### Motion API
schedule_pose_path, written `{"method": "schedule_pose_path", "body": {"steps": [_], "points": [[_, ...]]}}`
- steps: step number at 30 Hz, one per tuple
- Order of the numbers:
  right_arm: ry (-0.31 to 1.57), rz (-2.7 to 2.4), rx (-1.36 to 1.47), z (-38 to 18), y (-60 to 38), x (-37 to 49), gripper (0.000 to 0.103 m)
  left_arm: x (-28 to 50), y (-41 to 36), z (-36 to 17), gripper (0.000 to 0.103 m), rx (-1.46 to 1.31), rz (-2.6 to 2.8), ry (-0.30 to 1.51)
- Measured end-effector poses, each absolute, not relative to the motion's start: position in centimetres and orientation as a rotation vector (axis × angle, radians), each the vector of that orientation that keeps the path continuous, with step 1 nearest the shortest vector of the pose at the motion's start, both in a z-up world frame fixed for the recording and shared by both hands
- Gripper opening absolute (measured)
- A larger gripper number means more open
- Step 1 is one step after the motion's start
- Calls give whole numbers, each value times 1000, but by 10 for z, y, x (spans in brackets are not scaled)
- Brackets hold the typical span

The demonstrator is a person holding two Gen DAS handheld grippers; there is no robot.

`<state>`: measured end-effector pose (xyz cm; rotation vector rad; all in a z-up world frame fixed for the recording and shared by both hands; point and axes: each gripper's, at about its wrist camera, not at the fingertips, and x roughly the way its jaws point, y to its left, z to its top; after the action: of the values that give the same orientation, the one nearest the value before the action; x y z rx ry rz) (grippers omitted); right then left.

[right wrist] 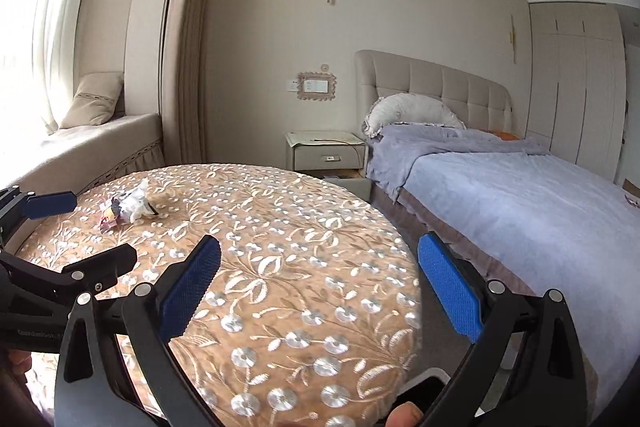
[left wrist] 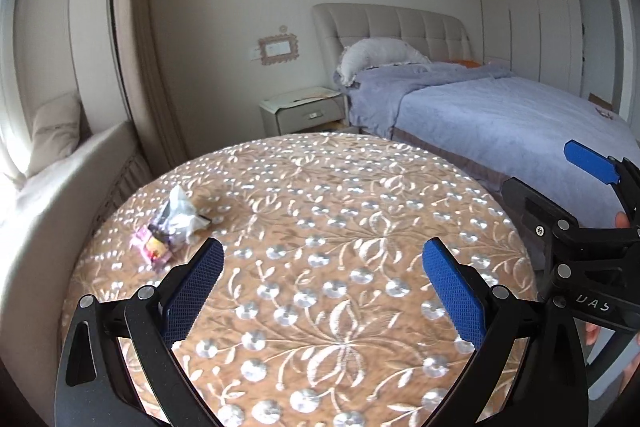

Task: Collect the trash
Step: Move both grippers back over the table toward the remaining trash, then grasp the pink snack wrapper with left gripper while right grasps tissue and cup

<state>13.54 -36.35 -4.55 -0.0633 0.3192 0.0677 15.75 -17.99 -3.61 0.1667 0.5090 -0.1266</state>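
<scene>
Round table: crumpled wrappers, apparently, ahead-left of open left gripper.

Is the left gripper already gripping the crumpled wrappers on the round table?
No. The left gripper is open and holds nothing, while the crumpled wrappers lie untouched on the round table ahead.

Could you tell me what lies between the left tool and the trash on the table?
Only bare patterned tablecloth: in the left wrist view, nothing sits between the open left tool and the trash.
</scene>
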Motion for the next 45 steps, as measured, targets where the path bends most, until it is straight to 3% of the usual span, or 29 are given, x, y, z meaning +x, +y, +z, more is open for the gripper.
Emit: {"method": "schedule_pose_path", "body": {"steps": [20,35,45], "points": [[372,301,-239,-38,-169,230,98,229,22,-56,98,16,190,622],[522,363,-300,-82,-94,337,98,319,70,-81,98,51,119,696],[667,417,-260,-112,-84,382,98,377,103,-116,98,-141,-8,849]]}}
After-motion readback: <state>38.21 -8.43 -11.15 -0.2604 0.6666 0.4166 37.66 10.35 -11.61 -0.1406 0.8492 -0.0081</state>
